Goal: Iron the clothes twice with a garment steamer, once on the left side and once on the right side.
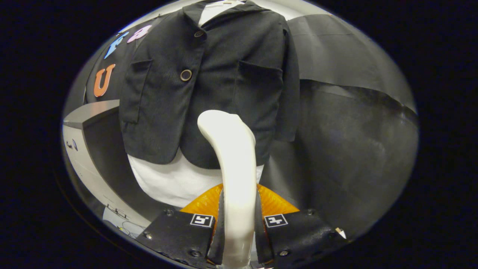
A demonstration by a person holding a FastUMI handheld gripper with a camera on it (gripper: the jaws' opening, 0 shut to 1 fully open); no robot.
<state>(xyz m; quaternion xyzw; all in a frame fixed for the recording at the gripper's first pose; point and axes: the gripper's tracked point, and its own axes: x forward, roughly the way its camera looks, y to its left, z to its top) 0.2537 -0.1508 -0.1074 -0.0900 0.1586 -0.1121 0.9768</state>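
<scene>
**Ann:** Right, the hand-held gripper (239, 224) has both fingers pressed on the white handle of the garment steamer (231, 157), one on each side, so it's a firm clamp. The steamer's head curves up ahead of the fingers, in front of the lower hem of the dark jacket (209, 86).

**Ben:** And the jacket hangs buttoned on a form, over a white underlayer (168, 183) that shows below the hem. What's the danger, to your eye?

**Ann:** Slip, I'd say. That handle looks smooth and rounded; if the head drags on the ribbed cloth, the steamer could twist between the fingers. And whether the head touches the cloth or sits just off it, I can't tell from this angle.

**Ben:** The buttons (186, 75) too. Snag one going up the front and the whole jacket could swing away.

**Ann:** Also the aim: the head sits near the middle. Drift from there and one side may get two passes, the other none.

**Ben:** Any containers?

**Ann:** Only the jacket's patch pockets (259, 80); they lie flat, and I can't see anything in them.
</scene>
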